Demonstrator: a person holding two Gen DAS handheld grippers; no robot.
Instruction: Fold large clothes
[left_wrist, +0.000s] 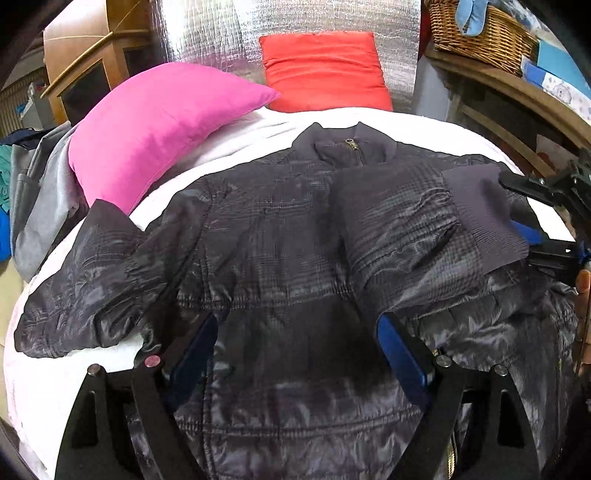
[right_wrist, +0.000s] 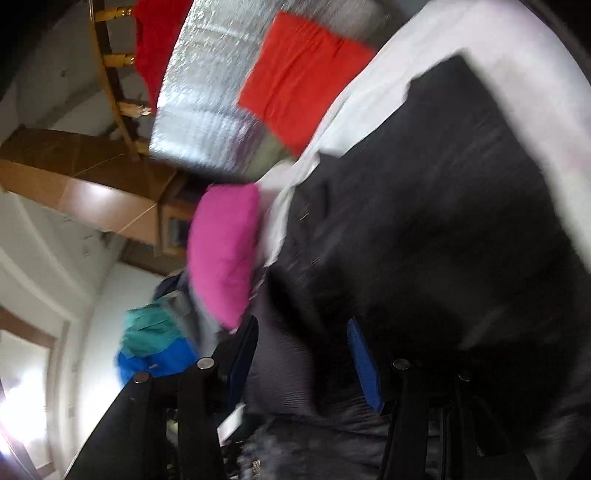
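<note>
A dark grey quilted jacket (left_wrist: 280, 251) lies front up on a white-covered bed (left_wrist: 258, 125), collar and zipper at the far end. Its right sleeve (left_wrist: 413, 225) is folded across the chest, and its ribbed cuff (left_wrist: 480, 218) lies by my right gripper (left_wrist: 532, 218) at the right edge. My left gripper (left_wrist: 295, 343) is open, hovering over the lower front of the jacket. The left sleeve (left_wrist: 85, 295) lies spread out to the left. The right wrist view is tilted and blurred; my right gripper (right_wrist: 301, 354) is open with the ribbed cuff (right_wrist: 280, 369) between its fingers.
A pink pillow (left_wrist: 159, 125) and a red pillow (left_wrist: 325, 70) lie at the head of the bed. Grey and teal clothes (left_wrist: 33, 192) are piled at the left. A wicker basket (left_wrist: 480, 33) sits on a wooden shelf at the right.
</note>
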